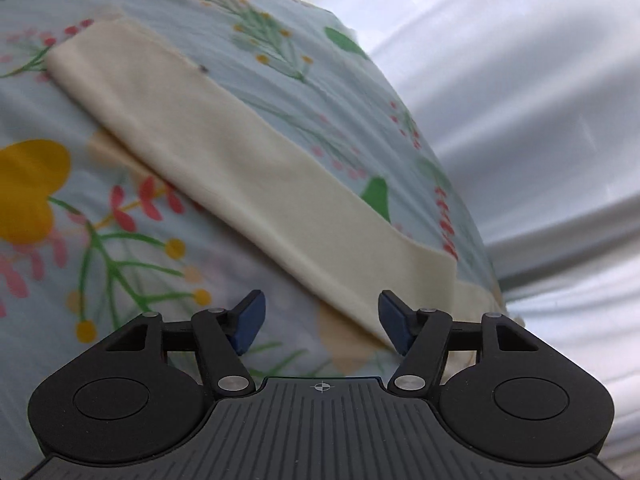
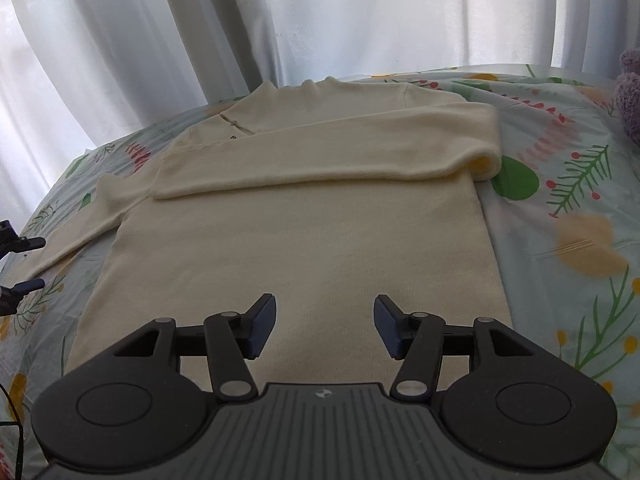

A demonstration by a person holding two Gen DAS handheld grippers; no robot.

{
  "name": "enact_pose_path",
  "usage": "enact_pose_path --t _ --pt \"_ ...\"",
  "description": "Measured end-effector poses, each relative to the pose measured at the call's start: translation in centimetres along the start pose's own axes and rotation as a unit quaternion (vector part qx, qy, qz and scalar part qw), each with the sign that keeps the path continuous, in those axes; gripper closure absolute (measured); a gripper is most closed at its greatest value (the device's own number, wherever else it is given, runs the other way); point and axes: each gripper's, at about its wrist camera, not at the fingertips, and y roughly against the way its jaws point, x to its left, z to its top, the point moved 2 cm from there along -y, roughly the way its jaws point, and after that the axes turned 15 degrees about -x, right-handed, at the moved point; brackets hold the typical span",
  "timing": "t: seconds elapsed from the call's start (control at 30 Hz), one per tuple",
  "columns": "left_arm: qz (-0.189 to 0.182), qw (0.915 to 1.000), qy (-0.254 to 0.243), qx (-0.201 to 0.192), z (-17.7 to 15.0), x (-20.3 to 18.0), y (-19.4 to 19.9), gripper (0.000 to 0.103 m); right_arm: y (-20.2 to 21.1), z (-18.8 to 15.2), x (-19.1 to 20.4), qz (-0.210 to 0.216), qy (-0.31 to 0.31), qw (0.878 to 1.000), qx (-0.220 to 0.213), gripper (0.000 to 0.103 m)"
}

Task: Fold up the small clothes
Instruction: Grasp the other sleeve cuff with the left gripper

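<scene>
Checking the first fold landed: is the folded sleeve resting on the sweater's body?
Touching. The right wrist view shows the folded sleeve lying flat across the sweater's body, its lower edge pressed on the knit with no gap.

The sweater (image 2: 296, 240) is plain cream; the bedsheet (image 2: 568, 208) is pale blue with green sprigs, red and pink berries, yellow and peach blooms; the curtains (image 2: 360, 16) are white; both grippers' pads (image 1: 250, 322) are dark blue on black linkages; a plush thing (image 2: 630, 92) is mauve.
</scene>
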Motion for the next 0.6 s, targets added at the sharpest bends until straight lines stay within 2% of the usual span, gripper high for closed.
enact_pose_path --t 0.1,0.23,0.5,0.6 --pt "-0.008 0.9972 0.072 -0.02 1.5 2.1 -0.4 0.041 -0.3 0.3 0.2 0.008 -0.006 1.0 -0.001 0.049" --pt "0.008 0.9925 0.115 -0.041 2.9 3.6 -1.1 0.05 -0.8 0.7 0.4 0.02 -0.018 1.0 0.001 0.049" --pt "0.031 0.9721 0.205 -0.11 5.9 6.8 -1.7 0.057 -1.4 1.1 0.5 0.022 -0.021 1.0 -0.001 0.05" --pt "0.046 0.9668 0.218 -0.125 6.9 8.0 -1.9 0.072 -1.4 1.0 0.4 0.021 -0.021 1.0 -0.001 0.05"
